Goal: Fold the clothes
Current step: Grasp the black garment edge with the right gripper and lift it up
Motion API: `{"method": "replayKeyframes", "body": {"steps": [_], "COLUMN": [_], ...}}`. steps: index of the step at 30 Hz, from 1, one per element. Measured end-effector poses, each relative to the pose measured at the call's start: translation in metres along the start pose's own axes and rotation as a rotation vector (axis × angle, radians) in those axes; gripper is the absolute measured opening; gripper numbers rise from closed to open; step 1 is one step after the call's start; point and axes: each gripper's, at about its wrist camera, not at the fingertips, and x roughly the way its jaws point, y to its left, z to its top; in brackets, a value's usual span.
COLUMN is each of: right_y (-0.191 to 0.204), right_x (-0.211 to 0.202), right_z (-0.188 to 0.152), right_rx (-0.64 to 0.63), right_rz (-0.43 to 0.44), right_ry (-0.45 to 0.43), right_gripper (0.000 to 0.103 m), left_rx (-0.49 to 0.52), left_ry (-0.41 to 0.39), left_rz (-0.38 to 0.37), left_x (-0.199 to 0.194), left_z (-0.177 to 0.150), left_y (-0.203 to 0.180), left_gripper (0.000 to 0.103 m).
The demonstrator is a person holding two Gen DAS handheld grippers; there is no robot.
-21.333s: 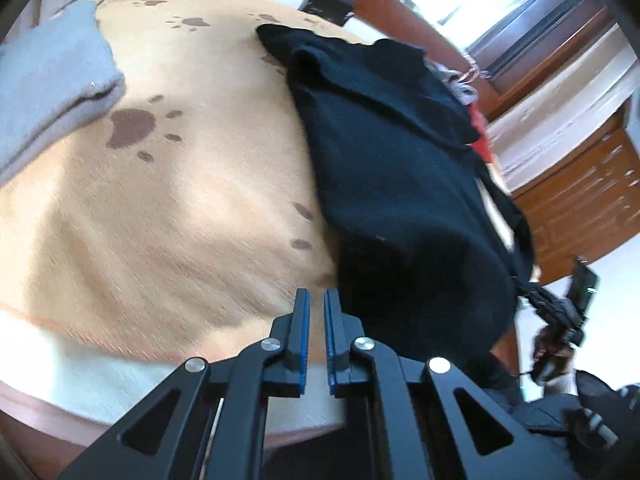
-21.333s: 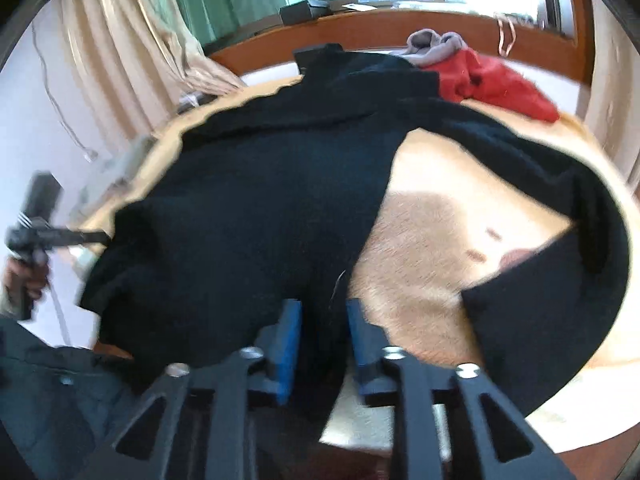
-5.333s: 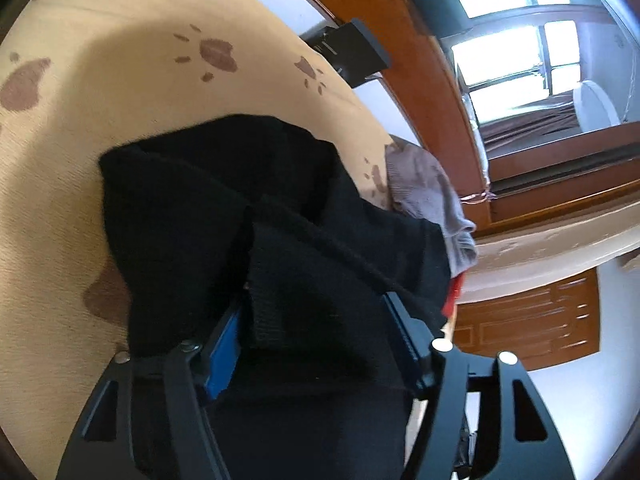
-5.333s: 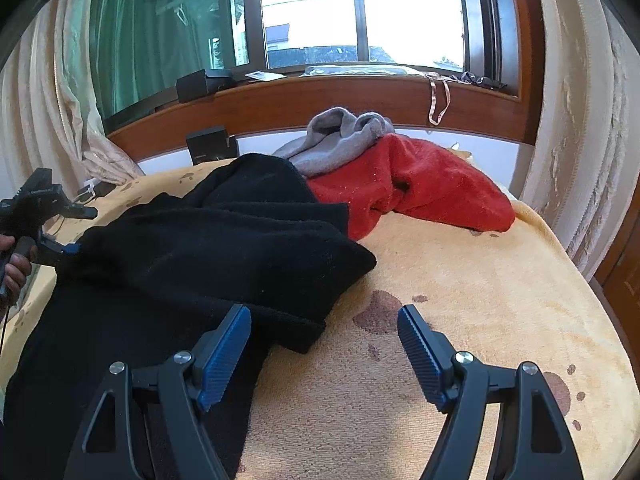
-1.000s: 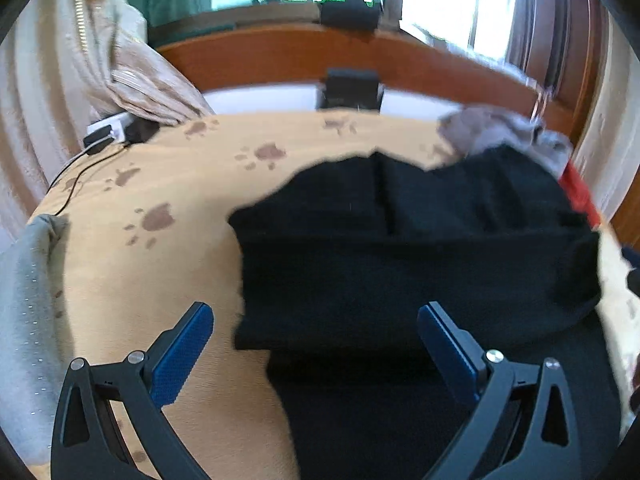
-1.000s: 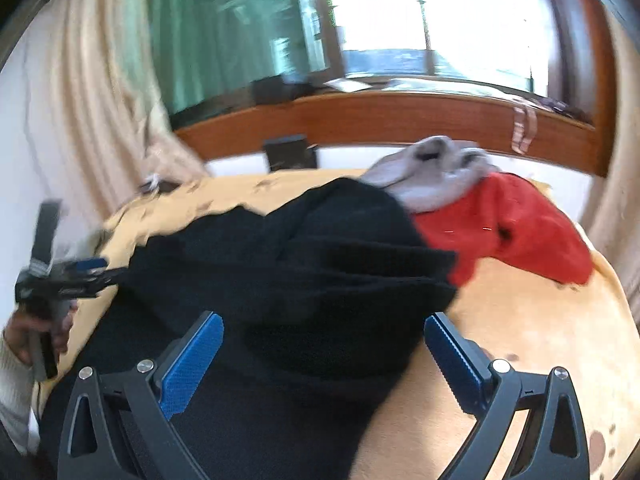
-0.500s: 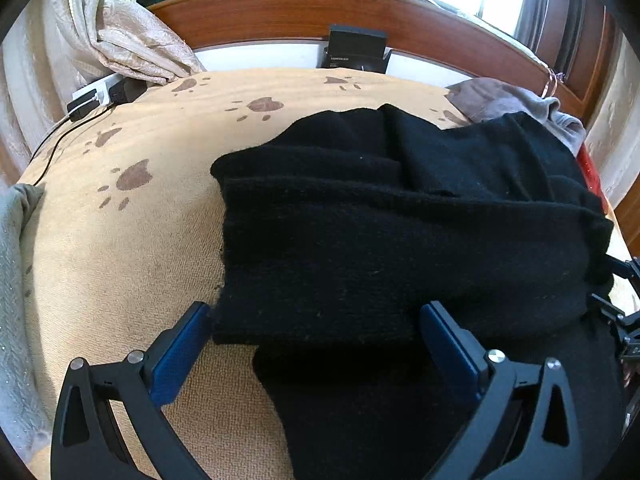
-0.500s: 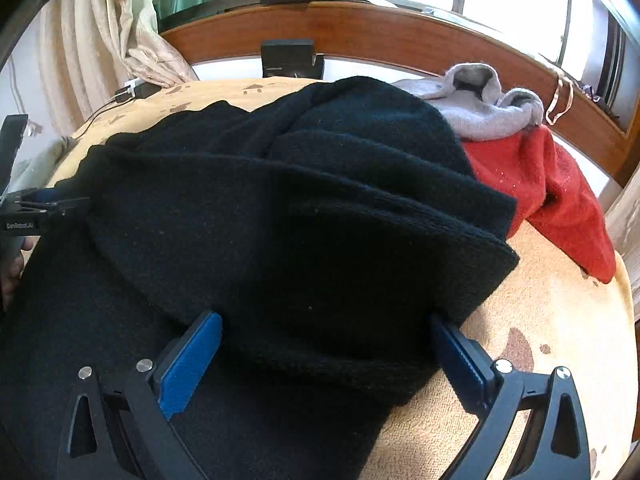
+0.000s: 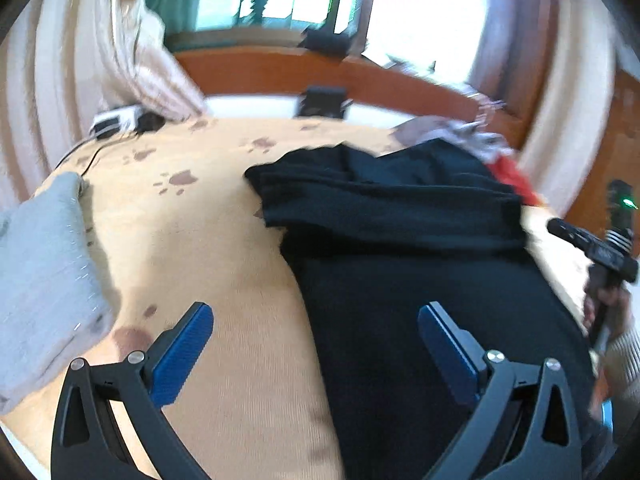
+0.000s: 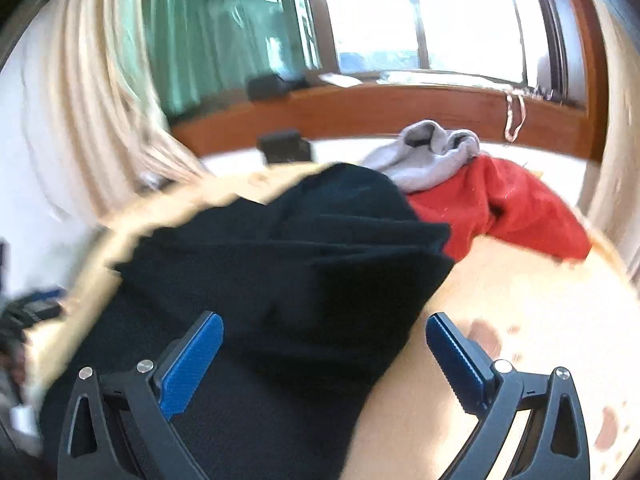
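A black garment (image 9: 400, 264) lies on the tan paw-print blanket (image 9: 192, 240), its upper part folded down in a band across the body. It also fills the right wrist view (image 10: 280, 280). My left gripper (image 9: 316, 344) is open and empty, held above the garment's left edge. My right gripper (image 10: 324, 348) is open and empty, held above the garment's right edge. The right gripper also shows at the right edge of the left wrist view (image 9: 600, 248). Both views are blurred by motion.
A folded grey garment (image 9: 36, 272) lies at the blanket's left. A red garment (image 10: 508, 208) and a grey one (image 10: 432, 156) are heaped at the far right. A wooden headboard (image 10: 400, 112), a black device (image 10: 284, 148), curtains and cables stand behind.
Both grippers have pulled back and up from the folded band of the black garment, still open. The garment stays folded on the blanket.
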Motion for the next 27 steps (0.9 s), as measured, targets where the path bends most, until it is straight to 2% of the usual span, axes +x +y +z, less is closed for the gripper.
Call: {"method": "replayKeyframes", "body": {"steps": [2, 5, 9, 12, 15, 19, 22, 23, 25, 27], "right_y": [0.009, 0.028, 0.045, 0.052, 0.062, 0.071, 0.073, 0.073, 0.073, 0.07], "right_x": [-0.024, -0.061, -0.104, -0.113, -0.12, -0.131, -0.132, -0.132, -0.131, -0.134], "right_z": [-0.008, -0.026, -0.048, -0.066, -0.089, -0.116, -0.129, -0.133, -0.141, -0.152], "right_rx": [-0.039, -0.108, -0.134, -0.101, -0.085, -0.091, -0.081, -0.081, -0.082, -0.061], "right_rz": [0.037, 0.098, 0.206, 0.278, 0.315, 0.332, 0.347, 0.342, 0.331, 0.332], "right_ry": [-0.009, -0.002, 0.01, 0.043, 0.089, 0.149, 0.195, 0.208, 0.23, 0.245], "right_gripper": [0.103, 0.103, 0.103, 0.103, 0.103, 0.101, 0.096, 0.091, 0.09, 0.09], "left_rx": [0.022, 0.059, 0.113, 0.152, 0.176, 0.171, 0.154, 0.136, 0.064, -0.005], "left_ry": [-0.031, -0.045, -0.04, -0.024, 0.009, 0.103, 0.134, 0.135, 0.152, 0.189], "left_rz": [-0.093, -0.188, -0.198, -0.189, -0.203, -0.316, -0.402, -0.424, -0.472, -0.475], "left_x": [-0.028, -0.058, -0.087, -0.101, -0.109, -0.123, -0.13, -0.13, -0.124, -0.111], "left_z": [-0.014, -0.03, -0.053, -0.07, -0.09, -0.126, -0.145, -0.15, -0.158, -0.165], "left_y": [0.003, 0.006, 0.009, 0.009, 0.007, -0.003, -0.01, -0.01, -0.007, 0.0], "left_gripper": [0.103, 0.103, 0.103, 0.103, 0.103, 0.103, 0.103, 0.103, 0.103, 0.103]}}
